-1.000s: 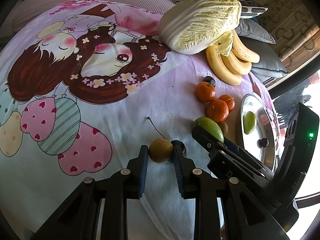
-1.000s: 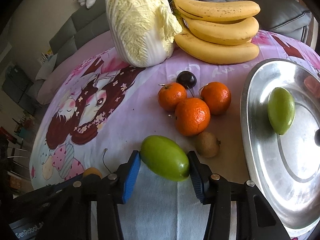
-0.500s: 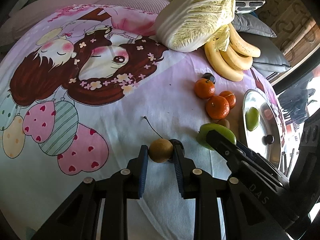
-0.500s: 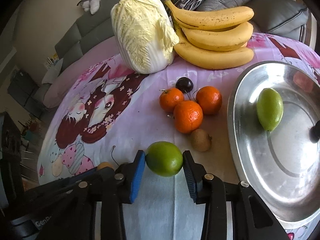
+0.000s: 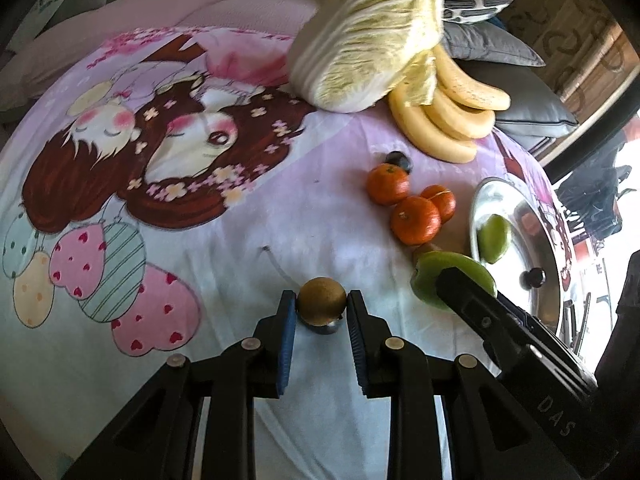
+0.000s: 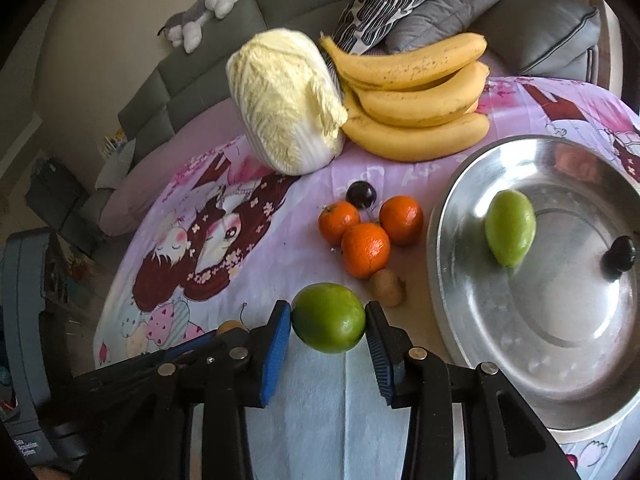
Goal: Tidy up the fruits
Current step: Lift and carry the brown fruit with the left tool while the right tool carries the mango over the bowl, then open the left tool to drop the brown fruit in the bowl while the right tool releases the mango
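1. Left claw (image 5: 321, 308) is clamped on a small brown round fruit (image 5: 321, 300), lifted just above the cartoon-print cloth (image 5: 200, 208); a dark fruit (image 5: 326, 326) lies under it.
2. Right claw (image 6: 328, 320) is clamped on a green mango (image 6: 329, 317), held over the cloth, left of the tray.
3. Three oranges (image 6: 366, 248), a dark plum (image 6: 361, 195) and a kiwi (image 6: 386, 287) sit grouped mid-table.
4. Napa cabbage (image 6: 286, 102) and bananas (image 6: 416, 96) lie at the far edge, touching.
5. Steel tray (image 6: 452, 216) at right holds a second green mango (image 6: 510, 232) and a dark round fruit (image 6: 619, 258).
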A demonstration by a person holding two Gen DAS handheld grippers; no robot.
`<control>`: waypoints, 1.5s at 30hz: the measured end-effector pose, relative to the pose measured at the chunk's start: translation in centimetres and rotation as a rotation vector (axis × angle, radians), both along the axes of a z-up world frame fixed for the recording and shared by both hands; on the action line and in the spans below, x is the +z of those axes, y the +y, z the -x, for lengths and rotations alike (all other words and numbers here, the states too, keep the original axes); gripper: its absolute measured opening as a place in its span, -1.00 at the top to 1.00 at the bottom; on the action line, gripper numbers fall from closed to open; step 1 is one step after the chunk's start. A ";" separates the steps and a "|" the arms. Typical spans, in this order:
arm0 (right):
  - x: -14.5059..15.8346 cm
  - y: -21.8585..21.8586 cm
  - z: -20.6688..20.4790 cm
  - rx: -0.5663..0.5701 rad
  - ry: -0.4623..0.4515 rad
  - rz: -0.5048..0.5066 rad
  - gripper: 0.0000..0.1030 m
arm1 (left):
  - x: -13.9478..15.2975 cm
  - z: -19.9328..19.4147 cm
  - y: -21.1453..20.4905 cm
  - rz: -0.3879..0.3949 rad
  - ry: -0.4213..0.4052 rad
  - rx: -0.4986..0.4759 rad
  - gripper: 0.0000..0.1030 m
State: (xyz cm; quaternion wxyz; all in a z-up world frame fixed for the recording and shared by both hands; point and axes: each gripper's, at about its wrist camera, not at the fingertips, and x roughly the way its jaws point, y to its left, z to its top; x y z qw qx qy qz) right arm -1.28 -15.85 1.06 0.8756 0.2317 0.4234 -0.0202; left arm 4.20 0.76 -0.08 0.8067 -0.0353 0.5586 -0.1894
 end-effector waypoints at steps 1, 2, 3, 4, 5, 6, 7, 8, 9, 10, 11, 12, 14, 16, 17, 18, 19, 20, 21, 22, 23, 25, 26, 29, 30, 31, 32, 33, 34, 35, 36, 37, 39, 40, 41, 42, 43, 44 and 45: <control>0.2 -0.2 0.2 -0.006 -0.003 -0.004 0.20 | 0.4 0.0 -0.5 0.005 0.000 -0.010 0.49; 0.4 -0.6 0.4 -0.018 -0.005 -0.010 0.20 | 0.7 -0.1 -0.9 0.008 0.001 -0.019 0.49; 0.5 -0.9 0.6 -0.027 -0.006 -0.015 0.20 | 1.0 -0.2 -1.3 0.009 -0.002 -0.027 0.49; 0.6 -1.3 0.8 -0.039 -0.006 -0.020 0.20 | 1.5 -0.3 -1.9 0.007 -0.008 -0.037 0.49; 0.7 -1.7 1.0 -0.050 -0.006 -0.024 0.20 | 1.9 -0.4 -2.5 -0.002 -0.012 -0.047 0.49; 0.9 -2.2 1.3 -0.064 -0.006 -0.027 0.20 | 2.2 -0.3 -3.1 -0.005 -0.020 -0.058 0.49; 1.0 -2.7 1.5 -0.078 -0.007 -0.028 0.20 | 2.7 -0.3 -3.9 -0.009 -0.031 -0.074 0.49; 1.2 -3.1 1.7 -0.093 -0.010 -0.030 0.20 | 3.0 -0.2 -4.5 -0.011 -0.039 -0.087 0.49; 1.3 -3.7 2.0 -0.109 -0.013 -0.033 0.20 | 3.3 -0.2 -5.1 -0.011 -0.045 -0.099 0.49; 1.5 -4.2 2.2 -0.124 -0.017 -0.036 0.20 | 3.7 -0.1 -5.9 -0.012 -0.053 -0.114 0.49; 1.7 -4.8 2.4 -0.143 -0.022 -0.037 0.20 | 3.9 0.0 -6.5 -0.012 -0.060 -0.126 0.49; 1.8 -5.5 2.8 -0.166 -0.024 -0.033 0.20 | 4.2 0.0 -7.2 -0.012 -0.068 -0.139 0.49; 2.0 -6.7 3.3 -0.205 -0.027 -0.029 0.20 | 4.6 0.1 -8.7 -0.019 -0.084 -0.165 0.49; 2.1 -8.2 3.9 -0.245 -0.028 -0.040 0.20 | 4.8 0.2 -10.0 -0.022 -0.093 -0.192 0.49; 2.1 -9.1 4.3 -0.269 -0.028 -0.045 0.20 | 4.8 0.2 -10.8 -0.021 -0.095 -0.208 0.49; 2.1 -9.7 4.5 -0.286 -0.027 -0.045 0.20 | 4.8 0.2 -11.5 -0.025 -0.097 -0.221 0.49; 2.1 -10.4 4.8 -0.303 -0.026 -0.045 0.20 | 4.7 0.2 -12.2 -0.028 -0.099 -0.236 0.49; 2.1 -11.2 5.2 -0.327 -0.025 -0.046 0.20 | 4.6 0.2 -13.0 -0.031 -0.101 -0.252 0.49; 2.1 -11.8 5.3 -0.344 -0.025 -0.049 0.20 | 4.6 0.2 -13.7 -0.034 -0.103 -0.267 0.49; 2.1 -12.4 5.5 -0.360 -0.026 -0.052 0.20 | 4.4 0.3 -14.6 -0.038 -0.104 -0.285 0.49; 2.1 -13.2 5.8 -0.382 -0.027 -0.053 0.20 | 4.2 0.3 -15.3 -0.042 -0.103 -0.298 0.49; 2.1 -14.2 6.2 -0.413 -0.027 -0.046 0.20 | 3.7 0.4 -16.8 -0.045 -0.102 -0.330 0.49; 2.1 -14.7 6.3 -0.425 -0.026 -0.040 0.20 | 3.5 0.5 -17.4 -0.045 -0.103 -0.339 0.49; 1.8 -16.0 6.3 -0.448 -0.024 -0.041 0.20 | 2.8 0.8 -18.6 -0.036 -0.100 -0.361 0.49; 1.7 -16.1 6.1 -0.449 -0.021 -0.044 0.20 | 2.7 1.0 -18.8 -0.035 -0.102 -0.367 0.49; 1.5 -16.4 5.9 -0.451 -0.018 -0.049 0.20 | 2.5 1.1 -19.1 -0.038 -0.109 -0.378 0.49; 1.3 -16.7 5.7 -0.453 -0.015 -0.059 0.20 | 2.4 1.2 -19.3 -0.042 -0.113 -0.385 0.49; 1.1 -16.9 5.6 -0.452 -0.013 -0.065 0.20 | 2.3 1.3 -19.5 -0.047 -0.116 -0.391 0.49; 0.9 -17.0 5.4 -0.452 -0.013 -0.070 0.20 | 2.1 1.3 -19.6 -0.048 -0.114 -0.394 0.49; 0.9 -17.1 5.2 -0.451 -0.013 -0.069 0.20 | 2.0 1.4 -19.6 -0.048 -0.109 -0.397 0.49; 0.9 -17.1 5.2 -0.448 -0.015 -0.065 0.20 | 1.9 1.4 -19.6 -0.048 -0.103 -0.401 0.49; 0.9 -17.0 5.1 -0.447 -0.017 -0.060 0.20 | 1.8 1.4 -19.7 -0.046 -0.096 -0.408 0.49; 1.0 -16.9 5.0 -0.445 -0.023 -0.050 0.20 | 1.6 1.4 -20.0 -0.049 -0.100 -0.412 0.49; 1.1 -16.8 5.0 -0.442 -0.025 -0.046 0.20 | 1.5 1.5 -20.1 -0.056 -0.104 -0.411 0.49; 1.1 -16.7 5.0 -0.437 -0.029 -0.044 0.20 | 1.4 1.6 -20.1 -0.056 -0.102 -0.414 0.49; 1.1 -16.7 5.0 -0.433 -0.030 -0.042 0.20 | 1.3 1.7 -20.1 -0.055 -0.098 -0.417 0.49; 1.1 -16.6 4.9 -0.431 -0.029 -0.040 0.20 | 1.2 1.7 -20.1 -0.055 -0.096 -0.419 0.49; 0.9 -16.6 4.8 -0.431 -0.025 -0.040 0.20 | 1.1 1.7 -20.1 -0.058 -0.098 -0.421 0.49; 0.8 -16.6 4.6 -0.429 -0.021 -0.042 0.20 | 1.0 1.7 -20.2 -0.064 -0.104 -0.424 0.49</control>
